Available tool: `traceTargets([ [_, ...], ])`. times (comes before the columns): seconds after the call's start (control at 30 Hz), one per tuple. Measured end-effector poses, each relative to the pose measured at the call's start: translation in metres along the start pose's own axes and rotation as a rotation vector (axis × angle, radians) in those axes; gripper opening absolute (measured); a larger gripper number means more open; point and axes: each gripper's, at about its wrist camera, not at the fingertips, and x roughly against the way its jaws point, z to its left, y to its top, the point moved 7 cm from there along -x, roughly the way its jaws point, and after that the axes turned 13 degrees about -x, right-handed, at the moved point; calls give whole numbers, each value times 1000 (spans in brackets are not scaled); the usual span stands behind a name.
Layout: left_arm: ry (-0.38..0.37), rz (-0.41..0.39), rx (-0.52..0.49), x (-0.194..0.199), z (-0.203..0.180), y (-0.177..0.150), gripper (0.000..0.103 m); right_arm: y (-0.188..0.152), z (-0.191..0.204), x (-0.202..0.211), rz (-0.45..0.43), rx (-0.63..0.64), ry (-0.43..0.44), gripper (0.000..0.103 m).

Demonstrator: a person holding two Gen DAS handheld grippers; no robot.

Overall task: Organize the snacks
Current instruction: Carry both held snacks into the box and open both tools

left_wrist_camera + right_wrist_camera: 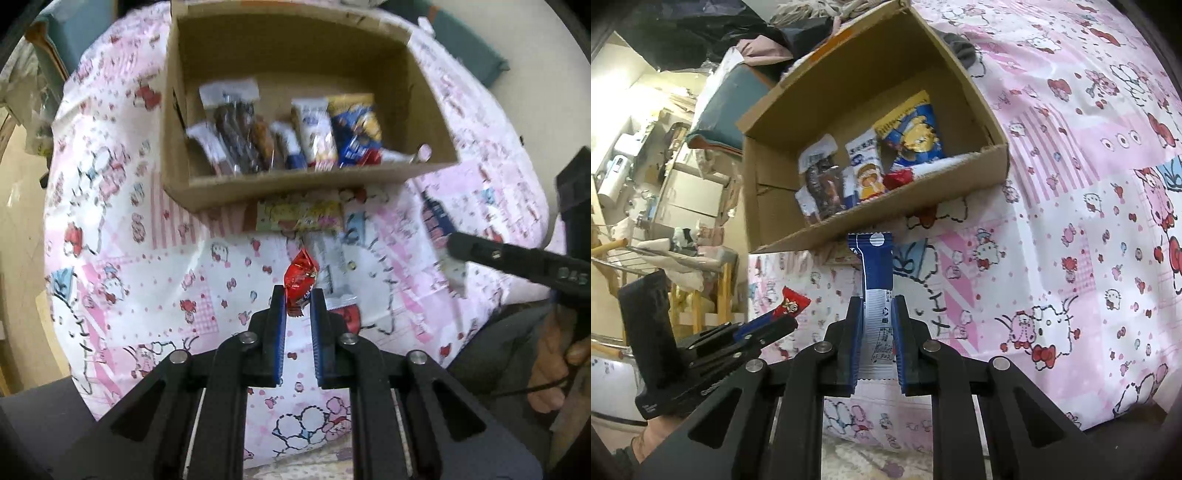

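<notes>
My left gripper [298, 301] is shut on a small red candy wrapper [301, 277], held above the pink cartoon-print tablecloth [147, 258]. The same gripper [790, 319] and red candy [792, 302] show at the lower left of the right wrist view. My right gripper [875, 314] is shut on a blue and white snack stick pack [873, 266] that points up toward the box. A cardboard box [303, 182] stands ahead with several snack packs [280, 136] lying inside; in the right wrist view the box [886, 221] holds the same snacks [886, 162].
A pastel yellow snack pack [301, 216] lies on the cloth just in front of the box. A red-and-white packet [345, 312] lies on the cloth beside my left fingers. Teal chairs [469, 48] stand behind the table. Cluttered shelves and boxes [665, 184] fill the room to the left.
</notes>
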Motion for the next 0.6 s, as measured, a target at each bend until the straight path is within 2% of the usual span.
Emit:
traceTargets([
  [0.13, 35, -72, 2, 28, 9, 11, 10, 5, 3, 1, -2, -2, 20, 16],
  [0.33, 89, -143, 1, 45, 29, 47, 10, 17, 24, 12, -49, 40, 93, 16],
  [0.6, 135, -174, -2, 49, 50, 82, 10, 53, 43, 22, -124, 46, 138, 16],
])
